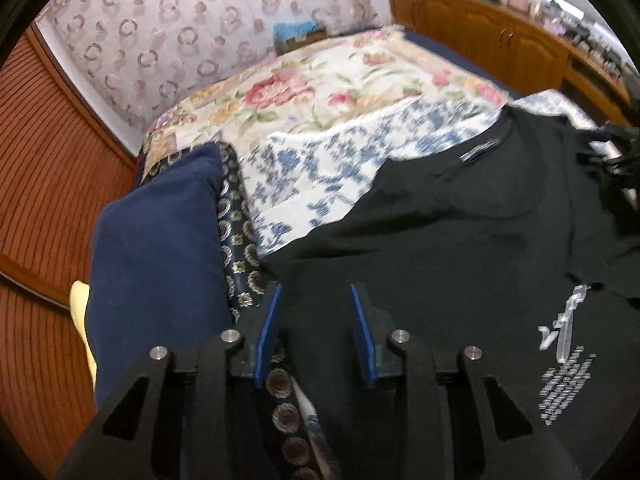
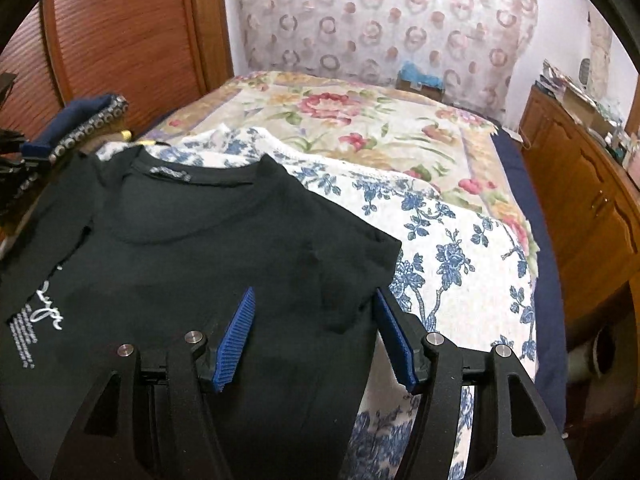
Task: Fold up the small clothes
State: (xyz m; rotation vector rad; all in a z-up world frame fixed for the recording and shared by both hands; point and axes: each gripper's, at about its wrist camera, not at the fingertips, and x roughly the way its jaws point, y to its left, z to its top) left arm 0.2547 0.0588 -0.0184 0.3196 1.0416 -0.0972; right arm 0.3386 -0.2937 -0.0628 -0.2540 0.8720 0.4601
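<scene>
From the left wrist camera, the left gripper [image 1: 316,296], black-armed with blue ribbed pads, stands with its jaws partly apart and nothing pinched between them; through the gap shows the near left edge of a black cotton T-shirt [image 1: 460,240] with white printed lettering, which lies spread flat and reaches away to the right. The shirt rests on a white cloth with blue flower print [image 1: 320,168], itself laid over a cream bedspread with pink roses [image 1: 304,92]. Just left of the gripper sits a dark navy cushion [image 1: 160,240] with a band of gold-and-grey rosettes along its edge. From the right wrist camera, the right gripper [image 2: 316,300] of the same build has its jaws wide apart, holding nothing; the shirt's [image 2: 192,248] right sleeve and side edge lie between and just beyond the pads, without either pad pressing on the cloth. The collar points away toward the bed's far end, and the lettering sits at the left of this view. A wooden cabinet [image 2: 580,200] runs along the right.
</scene>
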